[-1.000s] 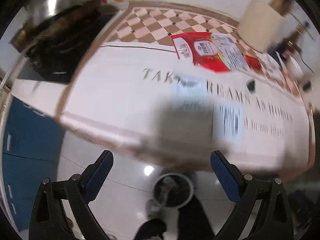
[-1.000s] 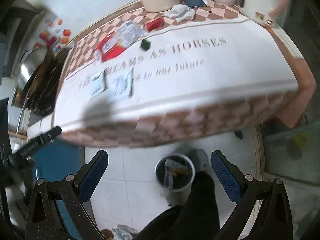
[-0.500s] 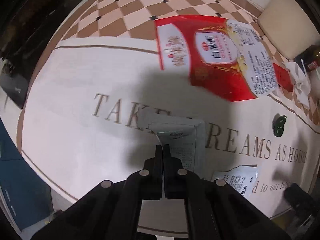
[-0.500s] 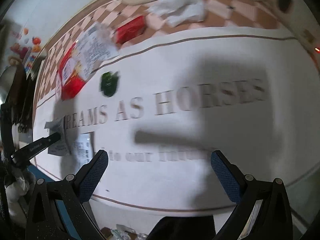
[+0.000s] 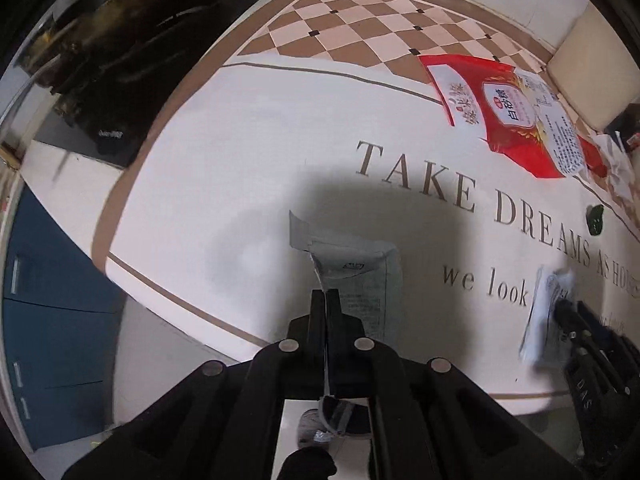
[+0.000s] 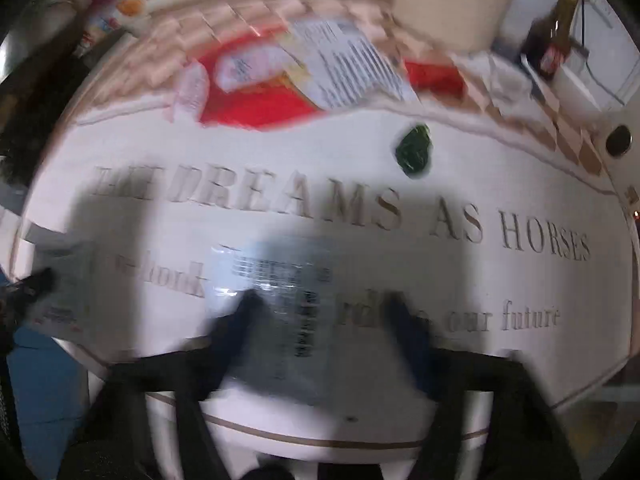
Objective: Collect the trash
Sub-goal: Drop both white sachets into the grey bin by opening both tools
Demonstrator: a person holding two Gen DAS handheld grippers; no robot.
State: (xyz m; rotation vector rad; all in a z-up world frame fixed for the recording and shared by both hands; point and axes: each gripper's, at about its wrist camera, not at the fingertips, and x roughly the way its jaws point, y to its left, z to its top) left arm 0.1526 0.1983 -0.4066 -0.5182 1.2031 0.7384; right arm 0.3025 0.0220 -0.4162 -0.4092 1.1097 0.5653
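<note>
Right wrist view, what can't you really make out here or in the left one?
- Right hand-held gripper: motion blur smears the fingers, which have just been closing; contact with the grey packet cannot be told.
- Print on that packet: blurred, unreadable.
- Left hand-held gripper: shut on a grey sachet, whose near end its own body hides.
- Green scrap: too small to identify.
- Red bag: far print too small in the left view.

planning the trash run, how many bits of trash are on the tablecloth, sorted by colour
grey/silver sachets: 2, one pinched in the left gripper, one between the closing fingers of the right gripper
red packets: 2, a large bag and a small one beside it
green wrapper: 1
white crumpled tissue: 1
total: 6
</note>
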